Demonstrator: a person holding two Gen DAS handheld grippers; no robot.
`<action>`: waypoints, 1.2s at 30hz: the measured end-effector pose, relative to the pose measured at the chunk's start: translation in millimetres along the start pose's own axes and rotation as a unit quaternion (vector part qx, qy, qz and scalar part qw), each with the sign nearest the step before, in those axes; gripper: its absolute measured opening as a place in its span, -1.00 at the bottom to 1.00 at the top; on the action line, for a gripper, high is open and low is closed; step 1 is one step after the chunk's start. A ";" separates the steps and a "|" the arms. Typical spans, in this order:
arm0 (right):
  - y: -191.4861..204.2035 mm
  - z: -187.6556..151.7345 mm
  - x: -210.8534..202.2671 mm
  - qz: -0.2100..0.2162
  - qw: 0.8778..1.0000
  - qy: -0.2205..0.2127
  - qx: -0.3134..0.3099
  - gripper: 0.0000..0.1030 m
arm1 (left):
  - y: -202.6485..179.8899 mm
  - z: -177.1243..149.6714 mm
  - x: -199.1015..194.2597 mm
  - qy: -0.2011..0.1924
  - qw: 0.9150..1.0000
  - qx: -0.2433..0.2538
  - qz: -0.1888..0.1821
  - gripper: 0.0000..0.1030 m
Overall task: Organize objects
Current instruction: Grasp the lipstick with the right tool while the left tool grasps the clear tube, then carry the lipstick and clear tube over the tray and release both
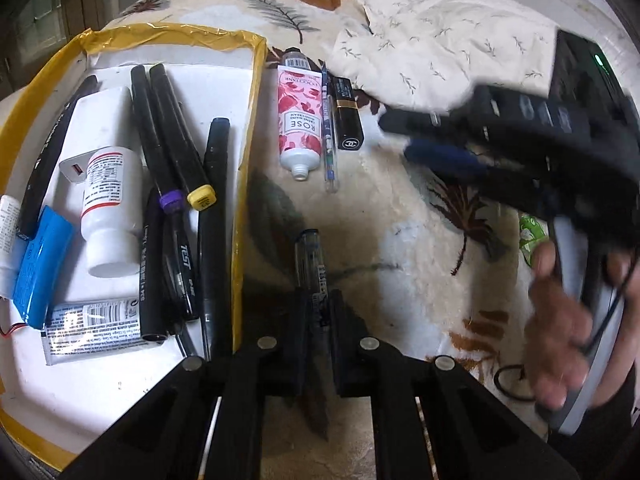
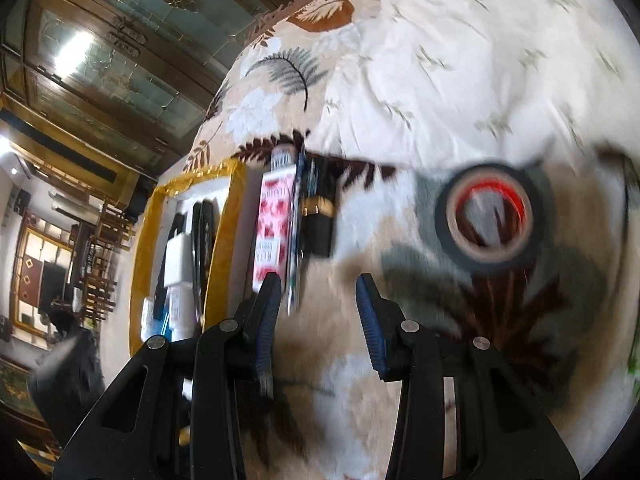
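Observation:
My left gripper (image 1: 317, 300) is shut on a clear pen with a dark cap (image 1: 309, 258), held low over the leaf-print blanket just right of the yellow-edged white tray (image 1: 252, 92). The tray holds several black markers (image 1: 176, 136), a white bottle (image 1: 110, 200), a blue pack (image 1: 42, 268) and a foil tube (image 1: 92, 328). A pink rose hand-cream tube (image 1: 300, 120), a thin pen (image 1: 329, 132) and a black lipstick (image 1: 349, 120) lie on the blanket beyond. My right gripper (image 2: 318, 312) is open and empty, near the cream tube (image 2: 274, 224) and left of a black tape roll (image 2: 486, 216).
A crumpled cream cloth (image 1: 440, 28) lies at the back right. The other hand and its gripper (image 1: 520, 152) fill the right side of the left wrist view. Wooden glass-door cabinets (image 2: 100, 60) stand beyond the bed's edge.

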State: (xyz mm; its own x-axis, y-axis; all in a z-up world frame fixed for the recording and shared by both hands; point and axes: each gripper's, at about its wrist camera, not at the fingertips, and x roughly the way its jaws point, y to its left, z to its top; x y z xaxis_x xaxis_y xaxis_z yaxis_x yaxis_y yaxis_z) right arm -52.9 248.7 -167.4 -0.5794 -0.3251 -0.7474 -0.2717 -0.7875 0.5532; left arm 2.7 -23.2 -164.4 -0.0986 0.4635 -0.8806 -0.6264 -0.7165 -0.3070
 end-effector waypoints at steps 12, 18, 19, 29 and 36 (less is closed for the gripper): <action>28.1 29.5 46.6 -0.108 0.992 0.032 -0.055 -0.56 | 6.1 -4.6 -6.3 -0.013 1.000 -0.005 -0.017 -0.84; 33.9 2.2 30.7 -0.138 0.987 0.052 -0.067 -0.65 | 13.5 -3.8 -20.0 -0.031 0.999 -0.006 -0.034 -0.84; 31.4 -7.1 25.5 -0.134 0.988 0.051 -0.060 -0.65 | 13.4 -5.0 -23.2 -0.035 0.999 -0.004 -0.034 -0.84; 43.1 -71.4 -15.1 -0.079 0.995 0.047 -0.043 -0.65 | 21.7 -13.5 -58.4 -0.076 0.996 -0.021 -0.051 -0.84; 102.9 -81.1 -26.2 -0.024 0.994 0.039 -0.095 -0.65 | 91.2 -20.0 -89.9 -0.099 0.991 -0.083 -0.034 -0.84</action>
State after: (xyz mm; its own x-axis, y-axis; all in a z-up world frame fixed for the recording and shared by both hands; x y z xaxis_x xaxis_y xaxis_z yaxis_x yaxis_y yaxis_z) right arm -3.4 133.7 -120.7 -0.5067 -0.3189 -0.8010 -0.1434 -0.8850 0.4431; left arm -30.1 -140.6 -120.4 -0.2213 0.5945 -0.7731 -0.5018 -0.7491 -0.4324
